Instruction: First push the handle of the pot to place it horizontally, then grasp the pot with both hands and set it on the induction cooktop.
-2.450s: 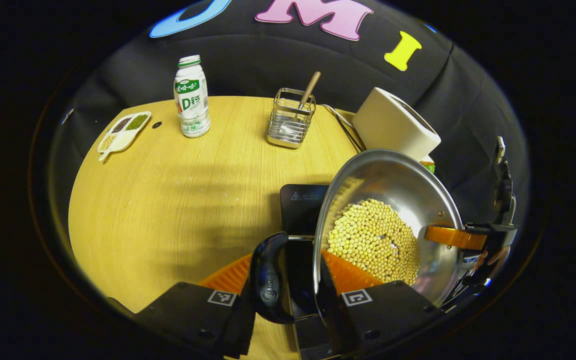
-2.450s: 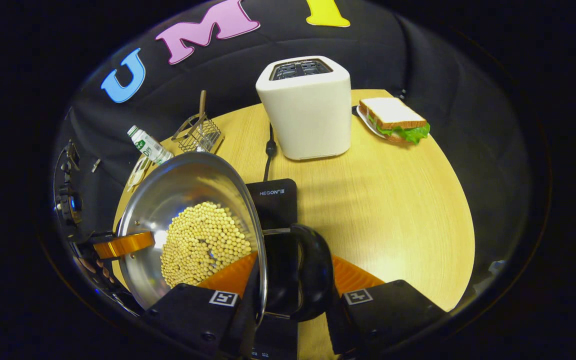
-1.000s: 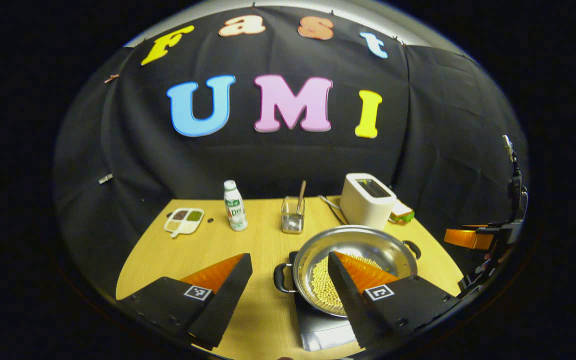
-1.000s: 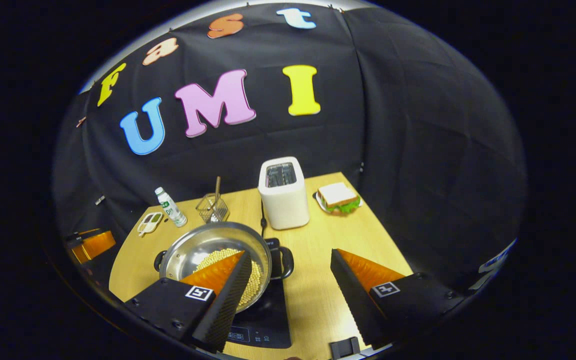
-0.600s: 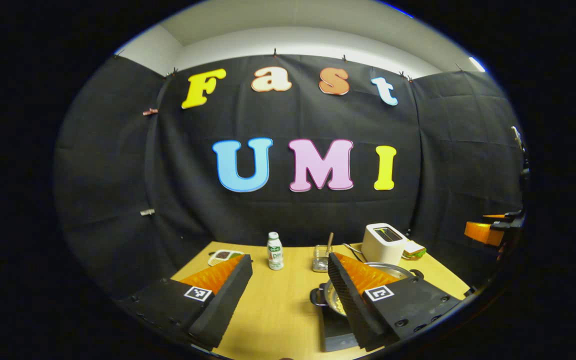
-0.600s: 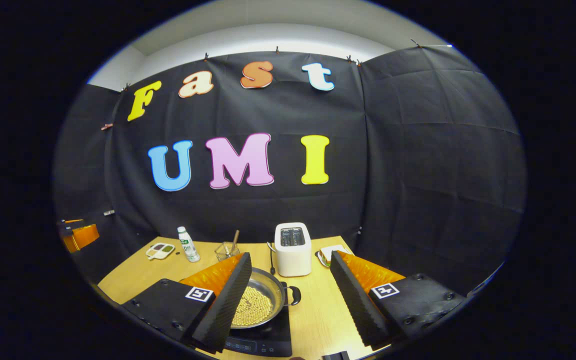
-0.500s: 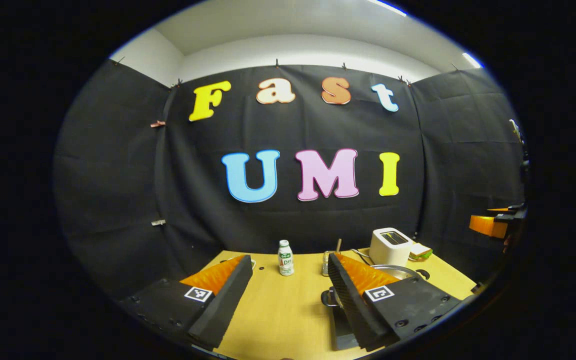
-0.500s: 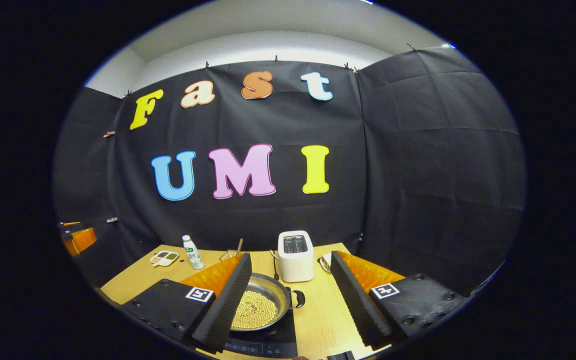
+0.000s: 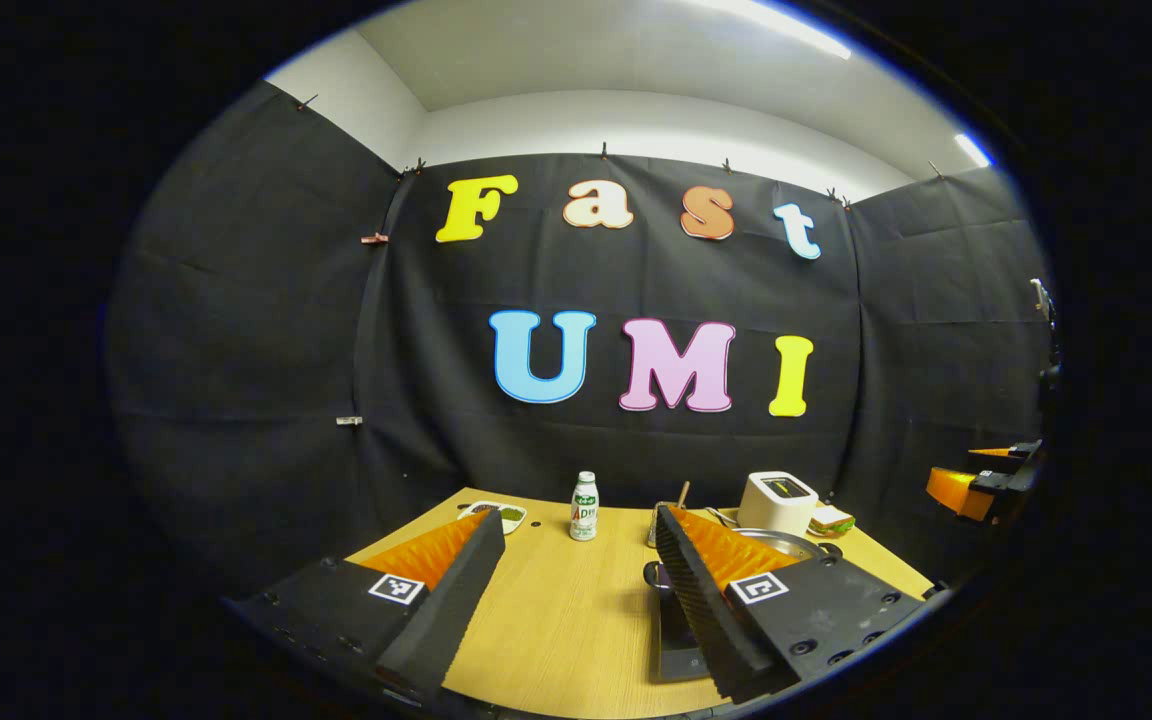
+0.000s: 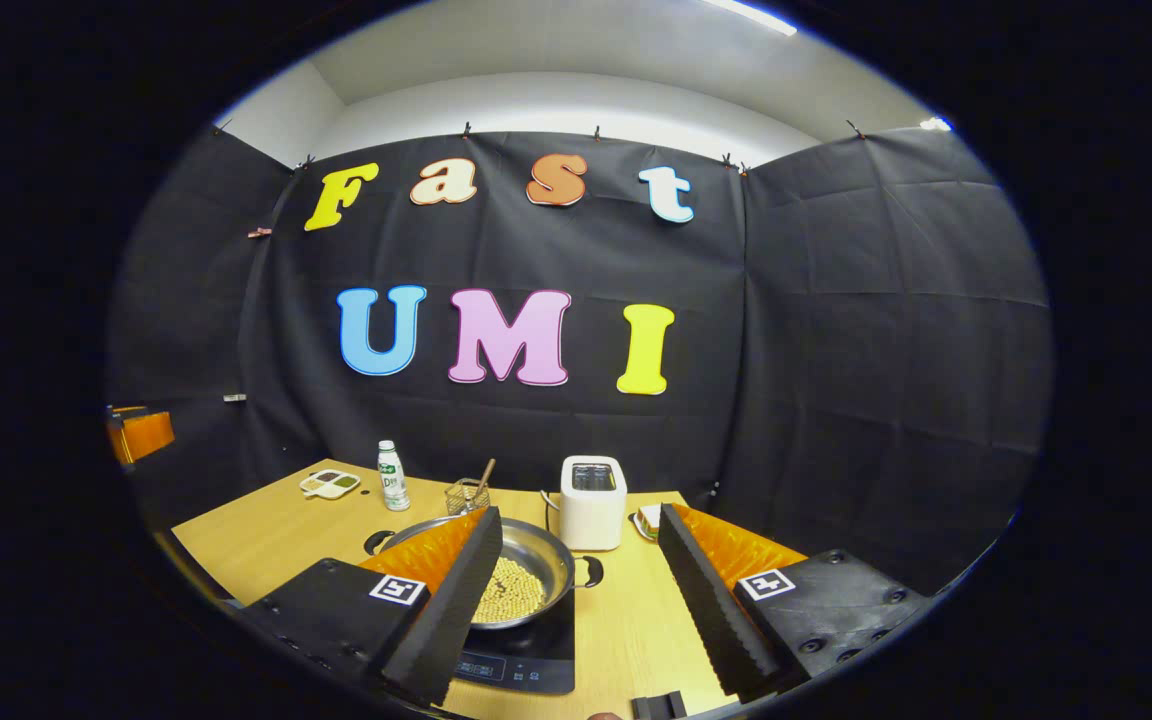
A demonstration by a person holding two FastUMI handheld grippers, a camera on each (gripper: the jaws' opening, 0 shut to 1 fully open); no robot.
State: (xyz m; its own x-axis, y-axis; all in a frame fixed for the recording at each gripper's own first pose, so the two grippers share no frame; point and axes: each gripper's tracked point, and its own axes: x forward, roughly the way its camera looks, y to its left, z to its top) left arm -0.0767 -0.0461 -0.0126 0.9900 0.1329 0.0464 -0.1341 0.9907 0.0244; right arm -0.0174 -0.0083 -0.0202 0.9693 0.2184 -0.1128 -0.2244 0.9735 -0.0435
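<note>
A steel pot (image 10: 542, 556) of yellow beans (image 10: 510, 592) rests on the black induction cooktop (image 10: 528, 662), its two black handles (image 10: 589, 572) pointing left and right. My right gripper (image 10: 578, 520) is open, raised and drawn back from the pot. My left gripper (image 9: 577, 518) is open too, high above the table. Its right finger hides most of the pot (image 9: 786, 543) and part of the cooktop (image 9: 676, 645). Each gripper appears at the edge of the other's view: the right gripper (image 9: 976, 485) and the left gripper (image 10: 141, 432).
On the wooden table (image 10: 266, 540) stand a white toaster (image 10: 592, 503), a sandwich on a plate (image 10: 648, 520), a wire utensil rack (image 10: 466, 494), a milk bottle (image 10: 393, 476) and a divided dish (image 10: 329, 485). Black cloth walls close in the back and both sides.
Both grippers let go of the pot's handles, opened, and rose up and back from the table. The pot now stays on the cooktop.
</note>
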